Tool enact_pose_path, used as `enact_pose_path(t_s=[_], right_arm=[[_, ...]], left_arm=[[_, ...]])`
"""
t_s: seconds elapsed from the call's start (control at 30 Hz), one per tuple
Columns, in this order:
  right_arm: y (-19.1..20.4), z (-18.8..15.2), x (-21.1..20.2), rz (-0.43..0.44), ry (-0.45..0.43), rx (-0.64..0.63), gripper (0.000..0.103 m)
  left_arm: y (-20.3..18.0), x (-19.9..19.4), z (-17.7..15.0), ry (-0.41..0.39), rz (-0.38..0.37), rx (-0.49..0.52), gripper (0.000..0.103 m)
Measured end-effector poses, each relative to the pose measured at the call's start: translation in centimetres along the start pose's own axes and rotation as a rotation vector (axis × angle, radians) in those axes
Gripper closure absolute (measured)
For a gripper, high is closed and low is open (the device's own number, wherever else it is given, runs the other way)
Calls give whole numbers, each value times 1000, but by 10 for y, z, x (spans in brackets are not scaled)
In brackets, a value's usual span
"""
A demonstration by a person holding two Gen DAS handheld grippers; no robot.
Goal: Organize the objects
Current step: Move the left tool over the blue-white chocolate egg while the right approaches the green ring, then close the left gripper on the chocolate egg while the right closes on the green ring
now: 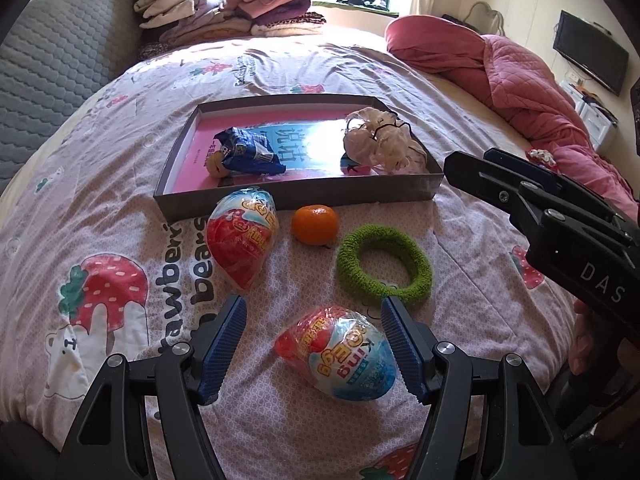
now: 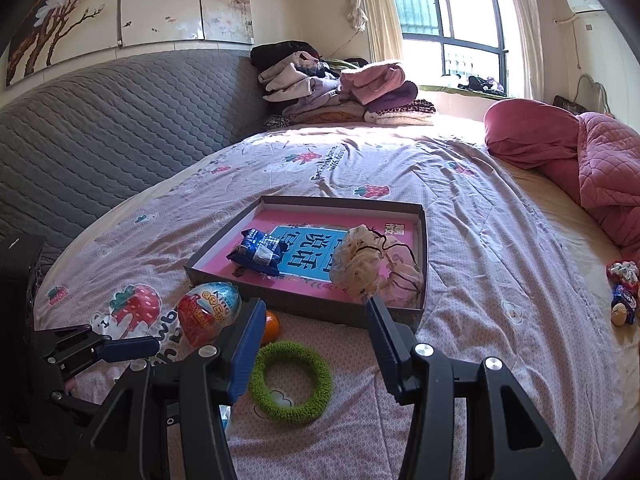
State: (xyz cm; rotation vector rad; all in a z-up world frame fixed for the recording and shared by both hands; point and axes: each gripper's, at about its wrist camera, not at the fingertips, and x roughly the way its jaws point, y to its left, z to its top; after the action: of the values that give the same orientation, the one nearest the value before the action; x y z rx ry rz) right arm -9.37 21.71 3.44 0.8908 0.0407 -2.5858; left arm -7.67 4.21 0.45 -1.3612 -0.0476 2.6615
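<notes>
We judge the step in hand to be the pick-up of the nearer wrapped egg point(image 1: 340, 358), which lies on the bed's quilt point(image 1: 472, 240) close to its near edge. Our left tongs point(image 1: 313, 334) stand wide open around it, one blue pad on each side, neither pressing on the wrapper, so nothing is gripped yet. The right tongs point(image 2: 314, 344) are open and empty too, hanging over the green ring point(image 2: 291, 383) without touching it.

The shallow box point(image 1: 280, 196) sits further up the bed and already holds a blue snack packet point(image 1: 250, 156) and a pale fabric scrunchie point(image 1: 380, 140). Against its near wall rest a second wrapped egg point(image 1: 242, 236) and, just beside that, a small orange point(image 1: 315, 224); the ring lies near the orange, toward the bed's right side.

Next, we think, we should close gently on the egg's broad middle, since the crinkly film may slip, then lift it over the near wall into the box's bare patch.

As for writing: the egg's wrapper reads roughly "King Egg" in yellow and white, upside down to us. The quilt shows "Strawberry" and "bear" beside a strawberry print. Large white Chinese characters sit on the box's blue panel; we read them as "说话". The right device point(image 1: 560, 220) bears "DAS".
</notes>
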Motion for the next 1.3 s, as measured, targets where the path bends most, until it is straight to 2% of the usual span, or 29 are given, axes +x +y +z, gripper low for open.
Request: enact_pose_path(t_s=[0.57, 0.9, 1.03, 1.3], right_arm=[[-1, -10, 19, -10, 56, -6, 52], [-8, -26, 47, -47, 151, -12, 52], [-6, -33, 57, -56, 183, -29, 52], [-1, -43, 67, -57, 222, -67, 52]], left_arm=[[-2, 16, -3, 36, 11, -20, 32], [-8, 29, -4, 65, 21, -31, 32], [-6, 36, -8, 101, 13, -44, 32], [-3, 40, -15, 118, 33, -38, 30]])
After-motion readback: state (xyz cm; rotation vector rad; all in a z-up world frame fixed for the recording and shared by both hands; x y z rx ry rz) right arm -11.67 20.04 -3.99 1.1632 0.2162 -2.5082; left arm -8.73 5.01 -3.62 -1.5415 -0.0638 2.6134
